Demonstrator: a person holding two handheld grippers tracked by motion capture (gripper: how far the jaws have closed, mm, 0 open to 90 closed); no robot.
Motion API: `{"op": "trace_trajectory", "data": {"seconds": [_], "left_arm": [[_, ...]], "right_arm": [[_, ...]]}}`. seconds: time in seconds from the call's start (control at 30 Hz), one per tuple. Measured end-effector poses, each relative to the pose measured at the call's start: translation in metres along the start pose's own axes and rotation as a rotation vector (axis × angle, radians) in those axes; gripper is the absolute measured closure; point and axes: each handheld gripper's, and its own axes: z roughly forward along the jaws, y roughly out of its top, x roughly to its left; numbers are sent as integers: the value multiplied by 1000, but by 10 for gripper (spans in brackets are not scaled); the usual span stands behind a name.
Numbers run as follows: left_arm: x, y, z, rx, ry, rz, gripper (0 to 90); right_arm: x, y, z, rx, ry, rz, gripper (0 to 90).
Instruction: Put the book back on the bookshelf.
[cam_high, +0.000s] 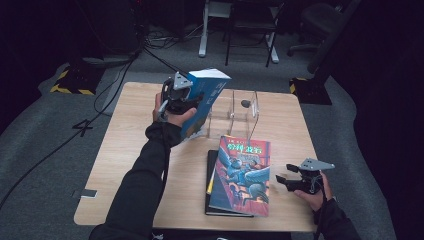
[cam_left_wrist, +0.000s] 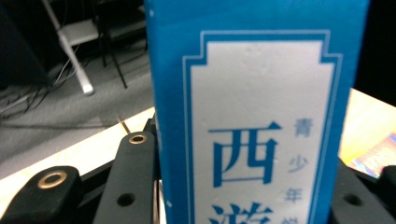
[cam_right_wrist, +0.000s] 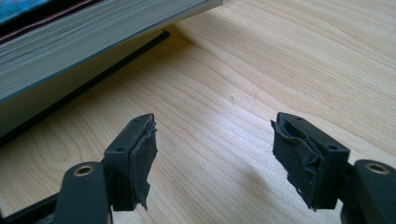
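My left gripper (cam_high: 191, 101) is shut on a thick blue book (cam_high: 207, 95) and holds it upright and tilted above the table's far middle, next to a clear acrylic stand (cam_high: 245, 109). In the left gripper view the book's blue and white spine (cam_left_wrist: 261, 116) sits between the black jaws of my left gripper (cam_left_wrist: 247, 196). A book with a colourful cover (cam_high: 242, 172) lies on a black book (cam_high: 211, 200) at the front middle. My right gripper (cam_high: 282, 179) rests just right of that stack, and in its own view my right gripper (cam_right_wrist: 215, 154) is open with only bare wood between the pads.
The wooden table (cam_high: 130, 150) has free room on its left half. The stack's page edges (cam_right_wrist: 84, 42) lie close ahead of the right jaws. Cables (cam_high: 115, 75) and chair legs (cam_high: 250, 45) sit on the floor beyond the table's far edge.
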Motion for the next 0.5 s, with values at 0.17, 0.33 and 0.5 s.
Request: {"op": "trace_trajectory", "data": {"seconds": [0.17,0.33,0.5], "left_arm": [[2,9,10,45,40,5,607],[-1,14,17,31,94,-21,607],[-5,12,26,-35,158,-59,608]], "right_arm": [[0,-1,0,1,10,-1,316],[1,0,0,-1,12,-6,319],[3,1,3,8,20,-15,321]]}}
